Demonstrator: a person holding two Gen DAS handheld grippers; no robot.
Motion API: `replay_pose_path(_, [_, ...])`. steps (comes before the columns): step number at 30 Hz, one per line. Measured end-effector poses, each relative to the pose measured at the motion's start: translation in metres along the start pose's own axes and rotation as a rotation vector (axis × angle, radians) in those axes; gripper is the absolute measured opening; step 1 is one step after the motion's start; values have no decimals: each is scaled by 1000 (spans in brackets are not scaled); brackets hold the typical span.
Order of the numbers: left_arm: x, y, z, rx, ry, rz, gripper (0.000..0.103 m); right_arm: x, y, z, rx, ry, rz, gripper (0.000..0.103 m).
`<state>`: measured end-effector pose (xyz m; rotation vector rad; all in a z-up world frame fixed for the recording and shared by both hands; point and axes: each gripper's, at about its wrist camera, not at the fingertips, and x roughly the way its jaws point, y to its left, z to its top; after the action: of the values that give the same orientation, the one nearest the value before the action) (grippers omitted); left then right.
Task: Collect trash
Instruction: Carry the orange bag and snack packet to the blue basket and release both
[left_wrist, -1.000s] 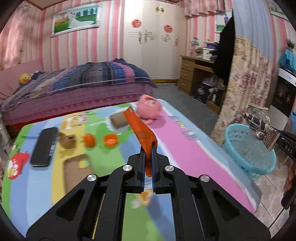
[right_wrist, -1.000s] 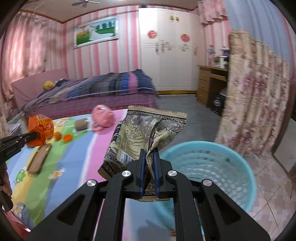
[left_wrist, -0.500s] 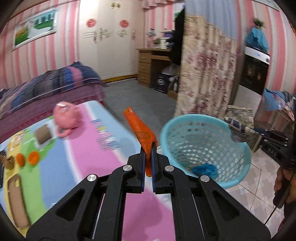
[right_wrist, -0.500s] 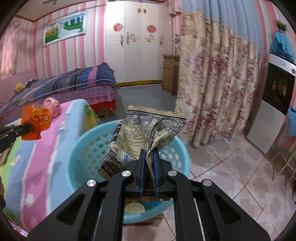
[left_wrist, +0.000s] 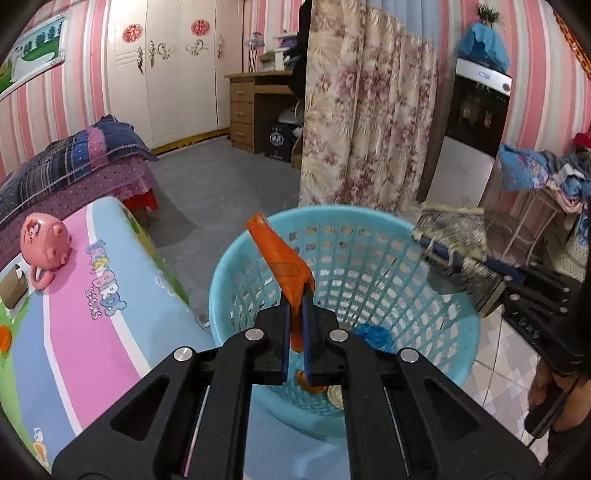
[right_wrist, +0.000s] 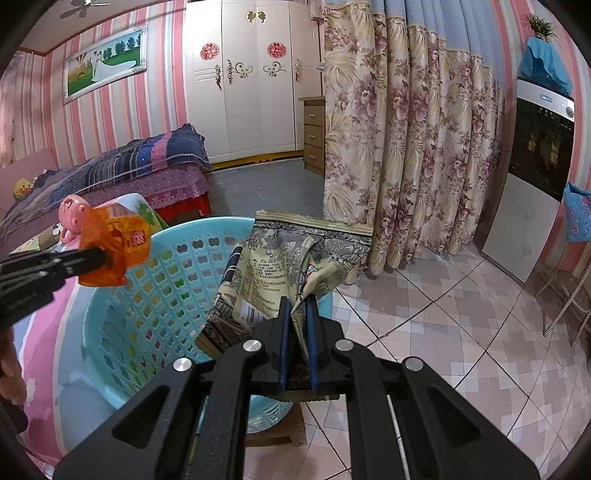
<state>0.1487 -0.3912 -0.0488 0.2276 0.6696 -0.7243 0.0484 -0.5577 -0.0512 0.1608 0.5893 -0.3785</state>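
Note:
My left gripper (left_wrist: 294, 301) is shut on an orange wrapper (left_wrist: 279, 258) and holds it over the open top of a light-blue plastic basket (left_wrist: 376, 266). My right gripper (right_wrist: 296, 306) is shut on a beige and grey printed snack bag (right_wrist: 273, 269) and holds it above the basket's near rim (right_wrist: 159, 295). The orange wrapper (right_wrist: 114, 247) and the left gripper show at the left of the right wrist view. The snack bag (left_wrist: 454, 240) shows at the right of the left wrist view. Blue and orange scraps (left_wrist: 373, 334) lie in the basket's bottom.
A table with a colourful cartoon mat (left_wrist: 92, 314) stands left of the basket, with a pink pig toy (left_wrist: 44, 243) on it. A floral curtain (right_wrist: 406, 147) hangs behind the basket. A bed (right_wrist: 129, 166), a wardrobe and a tiled floor (right_wrist: 461, 314) surround it.
Both grippers swung right from the table to the basket, carrying their trash. The orange wrapper now hangs over the basket's inside and the snack bag over its rim.

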Motion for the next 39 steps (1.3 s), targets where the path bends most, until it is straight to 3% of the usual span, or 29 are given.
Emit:
replay_pose_path(1, [4, 1, 1, 1, 9, -1, 9, 0, 0, 0, 0, -1, 0, 9])
replay_pose_path(3, [8, 6, 0, 0, 22, 20, 33, 1, 0, 0, -2, -3, -2, 9])
replay_pose_path(4, [8, 9, -1, -4, 20, 37, 50, 0, 0, -1, -2, -4, -3, 9])
replay_pose_path(11, [-8, 39, -3, -42, -39, 161, 81, 1, 2, -1, -1, -5, 3, 9])
replay_pose_path(19, [-40, 73, -6, -126, -97, 221, 85, 9, 24, 8, -29, -2, 33, 10])
replay_pose_path(26, [-64, 85, -17, -132, -114, 260, 88, 28, 43, 7, -30, 26, 20, 22])
replay_pose_path(31, [-75, 96, -24, -143, -115, 284, 89, 37, 49, 4, -32, 46, 6, 40])
replay_pose_path(33, [-80, 101, -26, -154, -116, 290, 89, 35, 49, 4, -23, 38, 7, 73])
replay_pose_path(36, [-89, 108, -30, -172, -121, 300, 89, 27, 52, 4, -30, 21, -14, 86])
replay_pose_path(39, [-99, 114, -35, -180, -125, 313, 90, 18, 58, 6, -34, -2, -7, 90])
